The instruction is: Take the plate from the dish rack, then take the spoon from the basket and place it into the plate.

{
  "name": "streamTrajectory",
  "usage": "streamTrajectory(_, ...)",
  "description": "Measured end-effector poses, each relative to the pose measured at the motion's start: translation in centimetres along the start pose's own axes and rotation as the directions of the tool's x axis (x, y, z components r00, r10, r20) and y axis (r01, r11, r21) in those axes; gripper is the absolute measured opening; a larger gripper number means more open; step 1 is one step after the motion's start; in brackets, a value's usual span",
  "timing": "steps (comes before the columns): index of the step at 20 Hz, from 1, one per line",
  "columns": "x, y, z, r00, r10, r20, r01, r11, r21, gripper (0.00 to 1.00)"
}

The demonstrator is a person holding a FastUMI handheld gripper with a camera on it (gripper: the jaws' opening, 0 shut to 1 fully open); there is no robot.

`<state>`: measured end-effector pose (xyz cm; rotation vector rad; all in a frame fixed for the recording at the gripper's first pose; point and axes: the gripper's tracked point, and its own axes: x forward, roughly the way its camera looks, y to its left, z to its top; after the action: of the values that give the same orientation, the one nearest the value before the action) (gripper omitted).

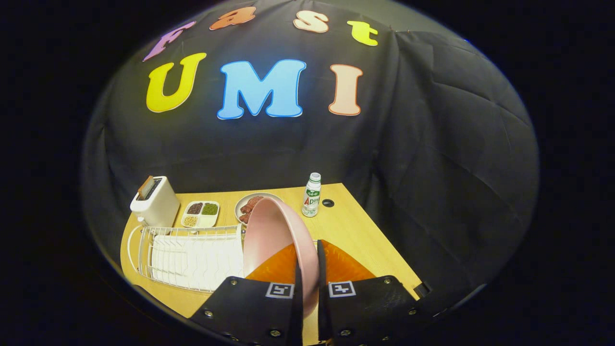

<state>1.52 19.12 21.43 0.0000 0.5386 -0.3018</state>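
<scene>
With fingers [307, 274] clamped on the rim of the pink plate [269, 235], plate stands on edge, lifted above the surface [355, 230], just beside the white dish rack [192, 254]; toaster [154, 202] and bottle [312, 194] beyond.

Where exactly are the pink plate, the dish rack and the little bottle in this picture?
pink plate [269, 230]: gripper view, its inner face, above the claw [307, 293] pinching its rim.
dish rack [192, 254]: gripper view, its white wire bed, beside the plate.
bottle [312, 197]: gripper view, its labelled body, beyond the plate.
</scene>
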Motion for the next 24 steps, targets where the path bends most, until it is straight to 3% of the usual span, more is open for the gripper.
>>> streamTrajectory(7, -0.3, -0.4, -4.8, 0.973, 0.227, -0.042, -0.225, 0.974, 0.037, 0.12)
streamTrajectory(11, 0.0, -0.3, -8.9, 0.913, 0.395, -0.103, -0.376, 0.912, 0.162, 0.12)
streamTrajectory(15, 1.1, -1.3, -13.4, 0.866, 0.471, -0.17, -0.447, 0.88, 0.16, 0.12)
streamTrajectory(19, 2.2, -0.3, -18.0, 0.774, 0.589, -0.232, -0.536, 0.805, 0.253, 0.12)
streamTrajectory(24, 4.8, 0.6, -23.7, 0.711, 0.624, -0.324, -0.517, 0.776, 0.361, 0.12)
